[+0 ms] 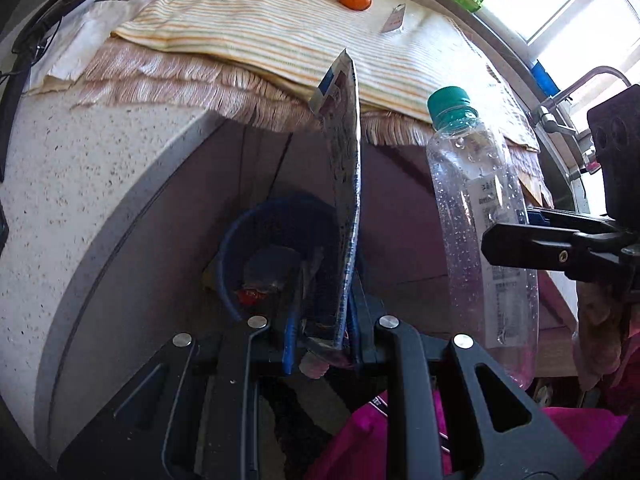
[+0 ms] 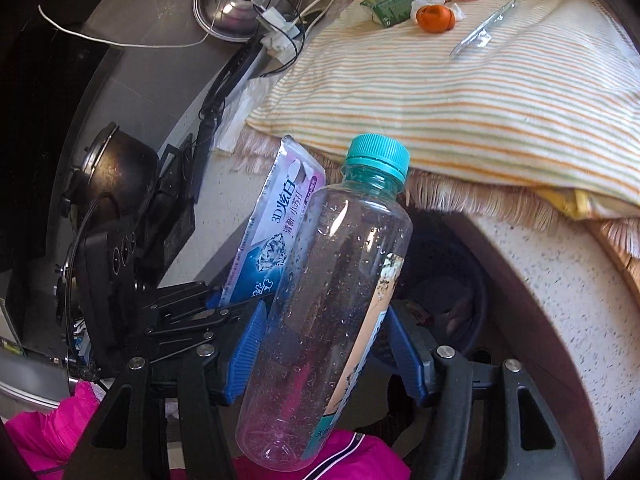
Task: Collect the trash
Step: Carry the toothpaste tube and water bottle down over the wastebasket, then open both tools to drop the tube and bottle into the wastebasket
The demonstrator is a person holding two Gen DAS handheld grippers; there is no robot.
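Left gripper [image 1: 320, 344] clenched on toothpaste box [image 1: 344, 200]; right gripper [image 2: 324, 344] clamping bottle [image 2: 328, 300]. Blue bin [image 1: 256, 248] below, at 6 o'clock of table [image 1: 80, 184].

A clear bottle [image 2: 332, 300] with a teal cap [image 2: 378, 156] fills the middle of the right view. Beside it, a blue-and-white toothpaste box [image 2: 272, 232]. The cloth [image 2: 460, 92], upper right, has orange and green stripes on cream; the surface [image 1: 80, 184] is speckled white.
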